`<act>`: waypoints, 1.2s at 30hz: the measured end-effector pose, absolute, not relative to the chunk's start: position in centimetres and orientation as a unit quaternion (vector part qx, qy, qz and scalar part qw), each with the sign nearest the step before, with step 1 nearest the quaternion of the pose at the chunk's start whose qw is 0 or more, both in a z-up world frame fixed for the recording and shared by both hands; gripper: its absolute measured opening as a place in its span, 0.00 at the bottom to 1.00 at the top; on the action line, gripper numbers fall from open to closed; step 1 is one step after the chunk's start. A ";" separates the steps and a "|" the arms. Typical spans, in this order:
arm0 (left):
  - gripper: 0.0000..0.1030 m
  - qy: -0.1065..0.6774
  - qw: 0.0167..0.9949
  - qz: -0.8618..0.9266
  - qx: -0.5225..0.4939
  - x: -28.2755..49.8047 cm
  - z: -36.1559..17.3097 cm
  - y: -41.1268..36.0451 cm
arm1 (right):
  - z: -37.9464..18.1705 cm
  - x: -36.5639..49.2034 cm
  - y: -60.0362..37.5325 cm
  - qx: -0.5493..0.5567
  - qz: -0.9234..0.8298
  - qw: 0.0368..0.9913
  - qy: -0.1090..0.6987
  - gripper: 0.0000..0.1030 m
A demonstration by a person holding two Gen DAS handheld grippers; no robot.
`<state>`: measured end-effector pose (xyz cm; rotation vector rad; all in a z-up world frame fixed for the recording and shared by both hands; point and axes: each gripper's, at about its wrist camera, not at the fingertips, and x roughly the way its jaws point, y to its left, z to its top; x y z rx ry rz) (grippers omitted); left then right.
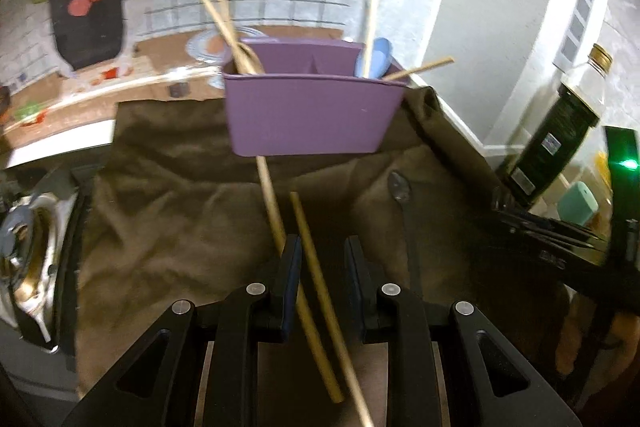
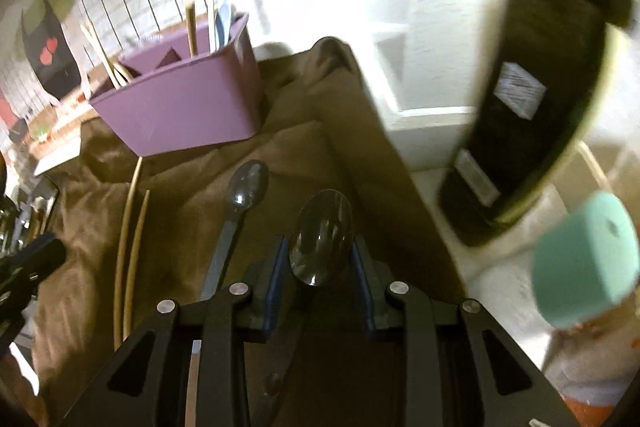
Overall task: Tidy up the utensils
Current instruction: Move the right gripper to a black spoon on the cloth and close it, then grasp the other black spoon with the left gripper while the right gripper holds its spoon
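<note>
Left tool (image 1: 322,257): jaws apart, a wooden chopstick (image 1: 316,279) running between them, pads not pressing on it; a 2nd stick (image 1: 272,203) lies just beside on the brown cloth (image 1: 168,211) covering the desk. Right tool (image 2: 318,259) grips a dark spoon (image 2: 322,237), bowl fwd betw. the blue pads. Another spoon (image 2: 246,187) rests on the cloth nearby. Purple caddy (image 1: 312,111) at back holds sticks + a blue utensil (image 1: 376,59).

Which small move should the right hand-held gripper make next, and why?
Probably carry the dark spoon to the purple caddy and lower it into a compartment. The right hand-held gripper appears to hold that spoon between its jaws, and the caddy already holds chopsticks.
</note>
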<state>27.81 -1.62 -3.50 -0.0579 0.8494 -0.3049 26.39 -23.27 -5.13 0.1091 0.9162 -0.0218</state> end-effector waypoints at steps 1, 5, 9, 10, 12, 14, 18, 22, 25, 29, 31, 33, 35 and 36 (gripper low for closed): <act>0.23 0.414 0.895 -0.160 -0.032 28.0 -3.7 -1.9 | -4.8 26.0 -23.7 0.053 -0.012 0.897 0.439 0.27; 0.24 0.434 0.874 -0.213 -0.046 30.2 -5.0 -3.8 | -3.4 24.1 -24.2 0.044 -0.018 0.906 0.421 0.27; 0.38 0.452 0.859 -0.234 -0.053 32.8 -6.3 -5.9 | -3.0 23.8 -24.8 0.048 -0.018 0.909 0.414 0.27; 0.41 0.460 0.855 -0.235 -0.056 33.7 -6.7 -6.4 | -3.0 23.5 -25.0 0.048 -0.021 0.909 0.413 0.27; 0.45 0.469 0.850 -0.233 -0.055 34.7 -7.2 -7.2 | -3.0 23.1 -25.3 0.048 -0.026 0.910 0.411 0.27; 0.45 0.467 0.854 -0.226 -0.033 35.3 -7.3 -8.6 | -2.9 22.8 -25.6 0.046 -0.031 0.910 0.411 0.27; 0.45 0.450 0.866 -0.215 0.028 35.6 -7.2 -11.4 | -3.0 22.4 -26.4 0.055 -0.034 0.910 0.409 0.27; 0.45 0.458 0.862 -0.203 0.073 36.5 -8.0 -13.6 | -3.0 22.2 -26.9 0.057 -0.036 0.911 0.408 0.27; 0.45 0.464 0.859 -0.189 0.104 37.5 -8.6 -14.8 | -3.0 22.0 -27.0 0.054 -0.037 0.913 0.403 0.27; 0.45 0.475 0.856 -0.173 0.102 38.6 -9.1 -15.5 | -2.8 21.9 -27.0 0.053 -0.034 0.914 0.401 0.27; 0.45 0.484 0.854 -0.167 0.088 39.1 -9.4 -15.5 | -2.7 21.8 -27.0 0.052 -0.036 0.915 0.399 0.27; 0.42 0.483 0.856 -0.162 0.086 39.2 -9.7 -15.5 | -2.5 21.7 -27.1 0.050 -0.038 0.916 0.397 0.27; 0.34 0.475 0.861 -0.156 0.096 39.2 -9.8 -15.7 | -2.4 21.7 -27.2 0.048 -0.040 0.916 0.396 0.27; 0.33 0.472 0.862 -0.156 0.098 39.2 -9.8 -15.7 | -2.4 21.7 -27.2 0.048 -0.040 0.916 0.396 0.27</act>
